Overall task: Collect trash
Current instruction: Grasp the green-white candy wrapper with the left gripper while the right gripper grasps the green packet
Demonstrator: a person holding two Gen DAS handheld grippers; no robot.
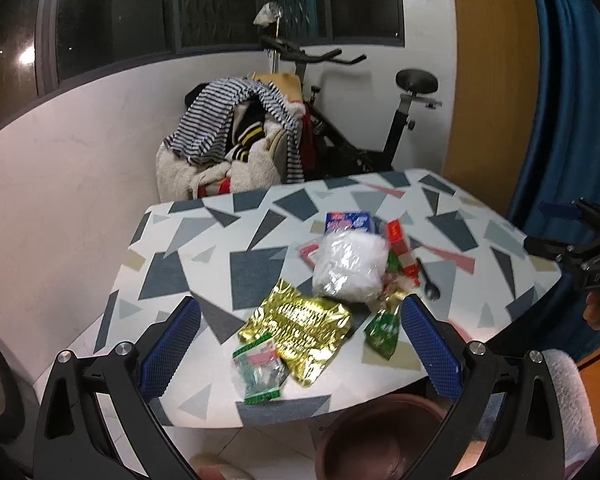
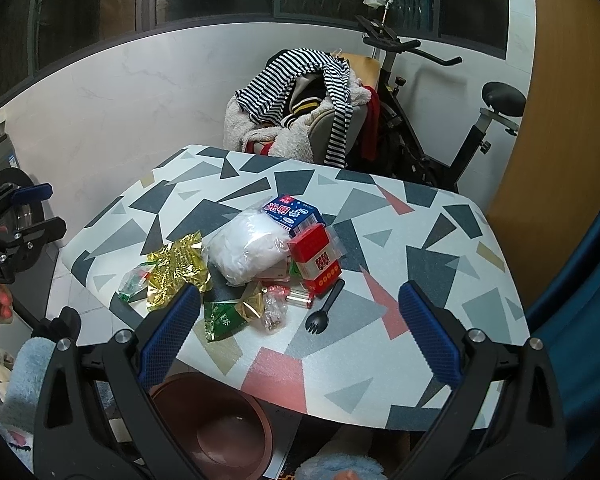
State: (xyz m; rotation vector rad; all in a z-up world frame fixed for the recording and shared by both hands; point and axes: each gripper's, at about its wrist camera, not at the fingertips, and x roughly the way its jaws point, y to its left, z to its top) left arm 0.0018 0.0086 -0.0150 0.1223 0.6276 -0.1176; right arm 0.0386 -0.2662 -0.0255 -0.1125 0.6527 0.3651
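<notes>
Bin (image 2: 216, 432), brown, sits on the floor under the desk's (image 1: 260, 264) near edge, nearest of all. Left tongs (image 1: 300, 344) spread wide, holding nothing, straddle the gold wrapper (image 1: 300, 332), whose long axis runs away from them. Right tongs (image 2: 300, 332), equally wide and empty, hover just short of the black spork (image 2: 324, 308). Farther in lie the white bag (image 2: 248, 248) and red box (image 2: 316, 264), with bare desk beyond.

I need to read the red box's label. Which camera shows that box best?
The right wrist view: the red box stands unobstructed, its printed face toward the camera. The left wrist view shows it blurred, edge-on, beside the white bag.
</notes>
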